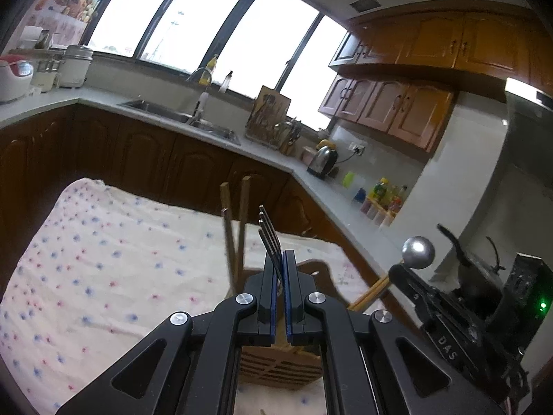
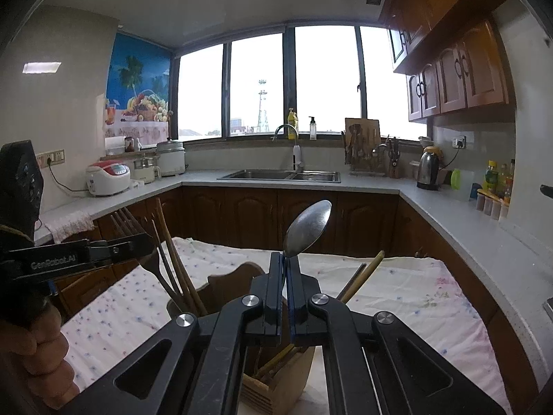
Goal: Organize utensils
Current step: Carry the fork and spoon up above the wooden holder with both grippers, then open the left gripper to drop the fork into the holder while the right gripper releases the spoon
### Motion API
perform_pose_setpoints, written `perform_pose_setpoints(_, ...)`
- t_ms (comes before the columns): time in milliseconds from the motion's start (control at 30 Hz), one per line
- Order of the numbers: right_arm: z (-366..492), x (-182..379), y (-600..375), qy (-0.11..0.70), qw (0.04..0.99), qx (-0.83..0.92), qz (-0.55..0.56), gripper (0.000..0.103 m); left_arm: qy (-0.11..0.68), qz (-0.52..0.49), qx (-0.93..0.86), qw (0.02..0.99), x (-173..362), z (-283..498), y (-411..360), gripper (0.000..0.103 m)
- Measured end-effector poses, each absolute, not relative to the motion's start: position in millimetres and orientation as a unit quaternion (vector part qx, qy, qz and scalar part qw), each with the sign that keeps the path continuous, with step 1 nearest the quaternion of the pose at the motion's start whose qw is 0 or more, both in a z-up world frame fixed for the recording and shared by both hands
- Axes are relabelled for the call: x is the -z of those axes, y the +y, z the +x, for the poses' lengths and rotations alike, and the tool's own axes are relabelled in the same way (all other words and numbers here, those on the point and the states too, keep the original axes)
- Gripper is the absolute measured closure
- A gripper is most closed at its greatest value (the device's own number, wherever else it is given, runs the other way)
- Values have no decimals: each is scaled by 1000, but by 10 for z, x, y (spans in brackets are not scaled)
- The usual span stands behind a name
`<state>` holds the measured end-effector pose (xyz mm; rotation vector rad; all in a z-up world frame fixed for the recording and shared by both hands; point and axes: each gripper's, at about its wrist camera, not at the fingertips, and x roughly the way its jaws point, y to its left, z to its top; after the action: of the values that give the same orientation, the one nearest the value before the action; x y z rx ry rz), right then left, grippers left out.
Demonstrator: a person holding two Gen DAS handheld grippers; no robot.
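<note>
Steel fork (image 1: 269,238) gripped by "GenRobot.AI" left claw (image 1: 280,259); right claw (image 2: 286,259) grips spoon (image 2: 307,228).

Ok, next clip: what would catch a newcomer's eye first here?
Each gripper is shut on a utensil held upright over the wooden holder: the left gripper clamps a fork, the right gripper a spoon. Chopsticks already stand in the holder, which sits on a floral cloth. Behind, bright windows span the wall above the sink.
</note>
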<state>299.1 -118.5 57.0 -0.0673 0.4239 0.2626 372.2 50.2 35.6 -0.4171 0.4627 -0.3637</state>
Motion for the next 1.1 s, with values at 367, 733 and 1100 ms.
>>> perform_pose_setpoints(367,3016,-291,-1113,247,958,-141,-30,101,254,-197,178,930,-210,3829,403,102)
perform_pose_setpoints(733,3086,-103,-1222,277,951,-138,-7,101,278,-187,171,926,-70,3934,332,101)
perform_pose_setpoints(1100,3107,-60,-1318,294,945,-141,17,101,283,-177,169,927,-77,3916,321,100)
